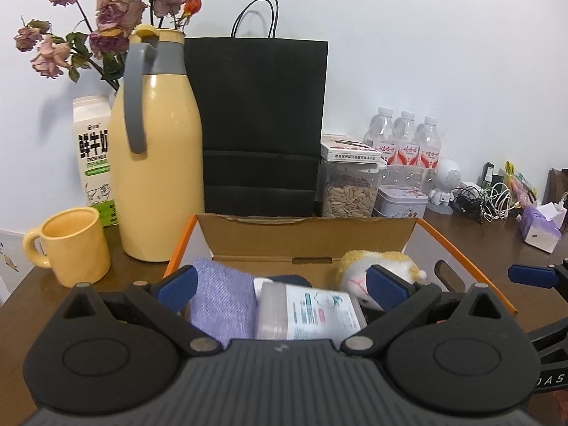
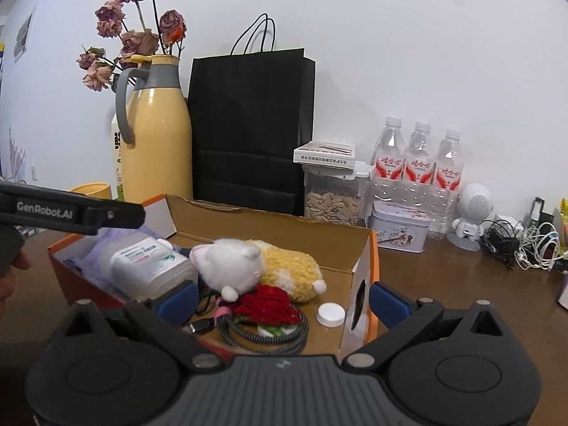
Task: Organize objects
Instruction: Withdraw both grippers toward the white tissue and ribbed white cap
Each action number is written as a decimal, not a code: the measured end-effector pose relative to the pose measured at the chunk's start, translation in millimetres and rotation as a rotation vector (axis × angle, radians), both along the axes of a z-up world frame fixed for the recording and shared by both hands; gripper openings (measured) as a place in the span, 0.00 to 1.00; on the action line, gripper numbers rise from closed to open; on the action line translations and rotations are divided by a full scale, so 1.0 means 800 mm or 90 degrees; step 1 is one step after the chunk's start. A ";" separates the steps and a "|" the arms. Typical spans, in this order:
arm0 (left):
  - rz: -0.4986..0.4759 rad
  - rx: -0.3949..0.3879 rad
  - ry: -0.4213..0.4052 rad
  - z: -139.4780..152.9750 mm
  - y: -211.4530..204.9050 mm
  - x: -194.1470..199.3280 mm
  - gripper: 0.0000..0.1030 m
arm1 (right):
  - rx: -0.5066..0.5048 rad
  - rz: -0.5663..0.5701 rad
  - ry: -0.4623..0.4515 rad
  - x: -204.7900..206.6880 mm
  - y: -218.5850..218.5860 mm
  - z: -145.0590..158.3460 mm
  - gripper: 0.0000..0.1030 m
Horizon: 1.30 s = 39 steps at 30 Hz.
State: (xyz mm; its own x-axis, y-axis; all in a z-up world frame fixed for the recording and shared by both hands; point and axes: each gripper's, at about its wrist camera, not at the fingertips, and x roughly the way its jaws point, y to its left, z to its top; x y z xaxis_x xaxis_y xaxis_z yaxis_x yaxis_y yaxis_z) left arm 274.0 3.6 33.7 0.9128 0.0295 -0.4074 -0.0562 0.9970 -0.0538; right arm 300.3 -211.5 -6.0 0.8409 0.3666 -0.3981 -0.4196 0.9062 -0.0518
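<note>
From the left wrist view, the left hand-held gripper (image 1: 280, 289) is spread wide, holding nothing, over the cardboard box (image 1: 309, 236) on the table (image 1: 32, 284). Inside lie a purple cloth (image 1: 223, 298), a plastic container (image 1: 305, 314) and a plush toy (image 1: 376, 266).

From the right wrist view, the right hand-held gripper (image 2: 282, 301) is also wide open, empty, at the box's right end. A white cap (image 2: 331, 314) lies near the box's right wall, beside a red knitted flower (image 2: 266, 305).
</note>
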 end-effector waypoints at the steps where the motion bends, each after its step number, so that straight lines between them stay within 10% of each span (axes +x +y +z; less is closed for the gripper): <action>1: -0.001 0.001 0.002 0.000 -0.001 -0.004 1.00 | -0.001 -0.002 0.000 -0.006 -0.001 0.000 1.00; 39: -0.086 0.061 0.189 -0.097 -0.038 -0.115 1.00 | -0.024 -0.022 0.063 -0.121 -0.024 -0.053 1.00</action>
State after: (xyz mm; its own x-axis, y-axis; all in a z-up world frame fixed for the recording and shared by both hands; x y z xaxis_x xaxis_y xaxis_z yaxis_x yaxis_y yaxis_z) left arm 182.0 -26.9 -43.8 0.7533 -0.0335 -0.6568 0.0780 0.9962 0.0387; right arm 203.2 -230.4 -48.6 0.8092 0.3207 -0.4924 -0.3922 0.9187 -0.0462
